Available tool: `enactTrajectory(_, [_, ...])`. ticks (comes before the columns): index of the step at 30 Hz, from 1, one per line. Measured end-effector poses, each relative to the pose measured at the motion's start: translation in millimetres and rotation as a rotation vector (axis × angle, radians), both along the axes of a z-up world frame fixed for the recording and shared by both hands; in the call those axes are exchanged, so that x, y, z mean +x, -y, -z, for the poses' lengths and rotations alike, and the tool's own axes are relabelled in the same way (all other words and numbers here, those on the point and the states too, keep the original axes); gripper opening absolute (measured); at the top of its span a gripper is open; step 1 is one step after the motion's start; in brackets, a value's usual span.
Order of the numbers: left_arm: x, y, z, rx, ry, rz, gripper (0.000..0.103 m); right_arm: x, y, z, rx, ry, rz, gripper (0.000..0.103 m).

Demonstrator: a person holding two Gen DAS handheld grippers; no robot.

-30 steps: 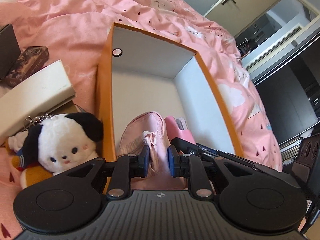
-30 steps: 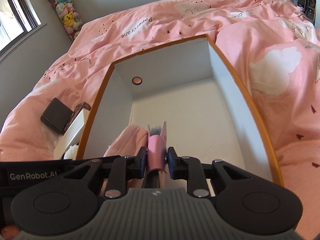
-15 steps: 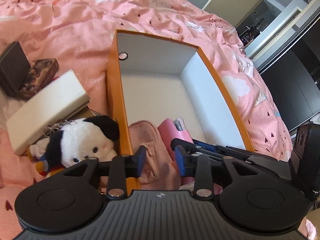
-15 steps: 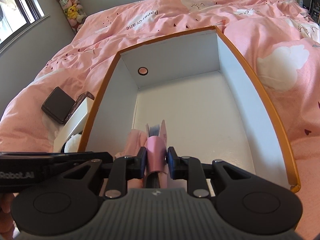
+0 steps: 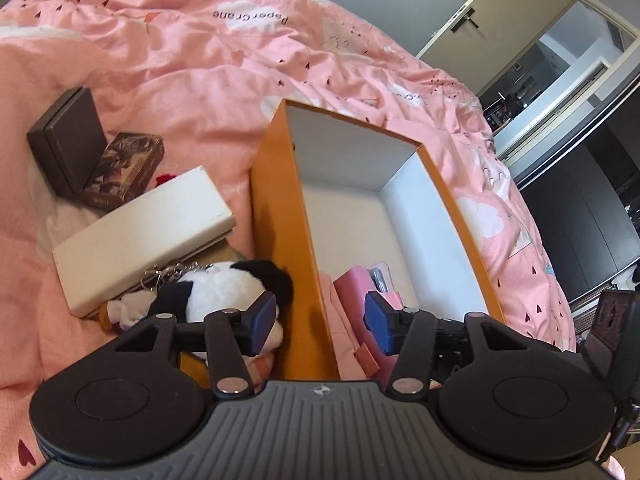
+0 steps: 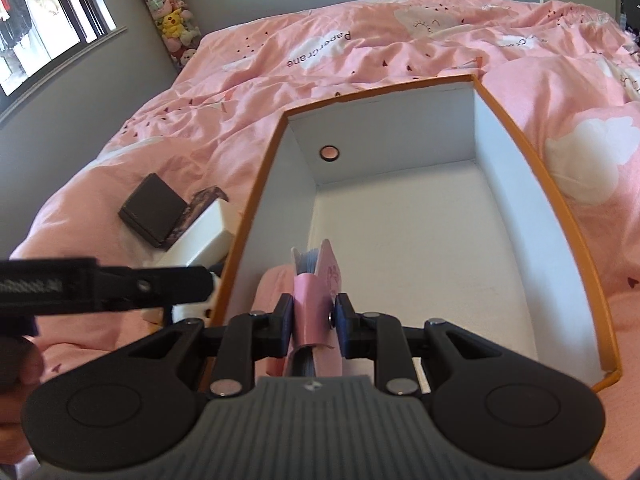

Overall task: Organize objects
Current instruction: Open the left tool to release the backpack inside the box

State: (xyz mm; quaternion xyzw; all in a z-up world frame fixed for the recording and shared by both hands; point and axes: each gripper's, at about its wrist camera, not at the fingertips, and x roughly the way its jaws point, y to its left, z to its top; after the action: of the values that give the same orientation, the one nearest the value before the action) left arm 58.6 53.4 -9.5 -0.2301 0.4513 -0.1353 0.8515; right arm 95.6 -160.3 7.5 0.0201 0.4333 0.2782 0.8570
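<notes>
An orange box (image 5: 276, 208) with a white inside (image 6: 420, 248) lies on the pink bed. My right gripper (image 6: 313, 322) is shut on a pink notebook (image 6: 316, 312) and holds it upright over the box's near end; the notebook also shows in the left wrist view (image 5: 360, 288). A pink pouch (image 5: 340, 320) lies in the box beside it. My left gripper (image 5: 320, 318) is open and empty, straddling the box's left wall. A black-and-white plush toy (image 5: 224, 292) lies just outside that wall, by the left finger.
Left of the box lie a long white box (image 5: 148, 232), a patterned card box (image 5: 124, 168) and a dark flat case (image 5: 66, 140). The pink duvet (image 6: 360, 52) surrounds everything. A doorway (image 5: 560, 60) is at the far right, a window (image 6: 48, 28) at the left.
My left gripper has opened, let go of the pink pouch and moved left and back over the box wall. My right gripper still holds the notebook, drawn back slightly.
</notes>
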Motion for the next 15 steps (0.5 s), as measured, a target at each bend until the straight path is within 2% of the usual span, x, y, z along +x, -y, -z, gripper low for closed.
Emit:
enactTrajectory(5, [2, 5, 13, -0.003, -0.037, 0.031, 0.064, 2, -3, 7, -0.003, -0.031, 0.008, 0.024])
enactTrajectory(10, [4, 14, 28, 0.024, -0.084, 0.064, 0.065, 12, 10, 15, 0.058, -0.107, 0.050, 0.024])
enactTrajectory(15, [5, 22, 36, 0.093, -0.115, 0.074, 0.064, 15, 15, 18, 0.081, -0.132, 0.060, 0.024])
